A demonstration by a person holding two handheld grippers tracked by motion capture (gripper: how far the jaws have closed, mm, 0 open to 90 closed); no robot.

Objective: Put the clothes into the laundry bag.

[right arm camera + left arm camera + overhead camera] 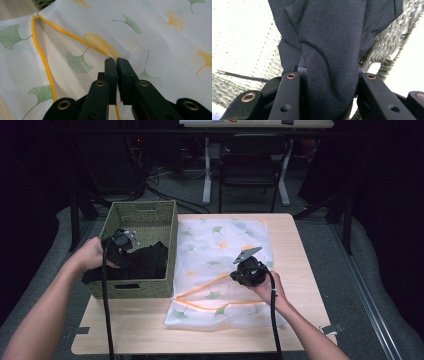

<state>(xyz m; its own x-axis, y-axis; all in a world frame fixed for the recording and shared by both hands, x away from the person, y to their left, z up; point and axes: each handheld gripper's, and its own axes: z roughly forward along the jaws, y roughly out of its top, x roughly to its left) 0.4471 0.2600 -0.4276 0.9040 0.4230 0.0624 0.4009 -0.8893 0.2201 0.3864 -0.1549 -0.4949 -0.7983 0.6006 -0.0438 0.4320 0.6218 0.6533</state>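
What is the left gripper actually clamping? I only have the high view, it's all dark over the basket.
Observer: The left gripper is shut on a black garment; folds run between both jaws.
Operator: And the right one, on the bag?
Observer: The right gripper pinches the mesh laundry bag at its yellow zipper edge, jaws nearly together.
Operator: Is the bag mouth open?
Observer: Partly: the yellow edge splits into two lines that meet at a corner.
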